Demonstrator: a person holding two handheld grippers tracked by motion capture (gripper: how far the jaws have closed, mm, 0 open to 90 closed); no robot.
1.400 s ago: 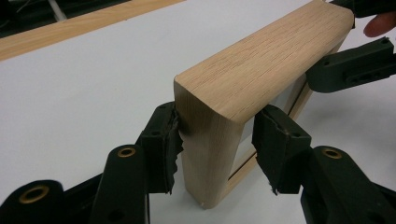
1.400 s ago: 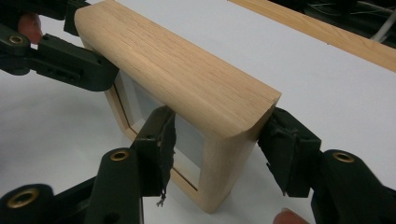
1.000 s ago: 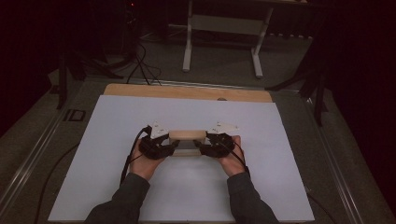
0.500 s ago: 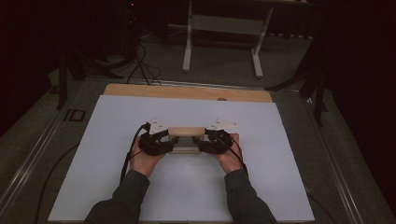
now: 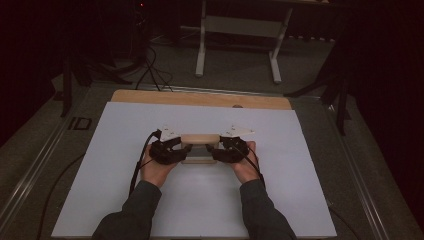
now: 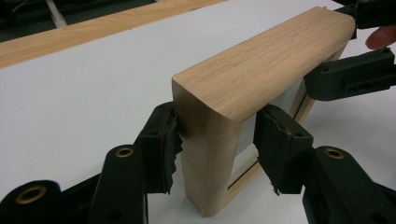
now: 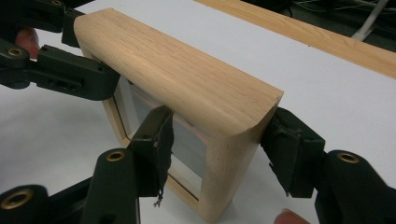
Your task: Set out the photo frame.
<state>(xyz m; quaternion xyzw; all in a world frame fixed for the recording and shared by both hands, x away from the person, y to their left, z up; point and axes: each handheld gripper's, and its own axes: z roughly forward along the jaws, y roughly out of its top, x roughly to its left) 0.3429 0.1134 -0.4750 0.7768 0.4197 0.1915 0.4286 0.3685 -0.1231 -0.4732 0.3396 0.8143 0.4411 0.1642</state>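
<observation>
Very little was found to have changed over the last second. The left tongs (image 5: 183,150) and the right tongs (image 5: 218,150) were kept where they had been, near the middle of the white table (image 5: 300,200). The wooden frame (image 5: 200,147) was still held between them, one end to each. In the high view, no shift worth naming could be made out in the frame or in the left hand (image 5: 157,167) and right hand (image 5: 245,167) behind the tongs.

In the left gripper view, the left tongs (image 6: 215,144) were seen clamped across the near end of the frame (image 6: 261,60). One pad was pressed against the outer wood and the other was set against the front rim. In the right gripper view, the right tongs (image 7: 219,149) were seen astride the opposite end in the same way. The far pad was pressed on the back, and the near pad lay against the front rim beside the pale inner panel (image 7: 187,144). That grip was judged firm, though contact at the near pad could not be read with certainty.

The frame appeared to be stood on its long edge on the table, upright and level, with its lower corner touching or only just clear of the sheet. The pause was taken as a steadying hold. The frame was considered secured at both ends and ready to be lifted or released.
</observation>
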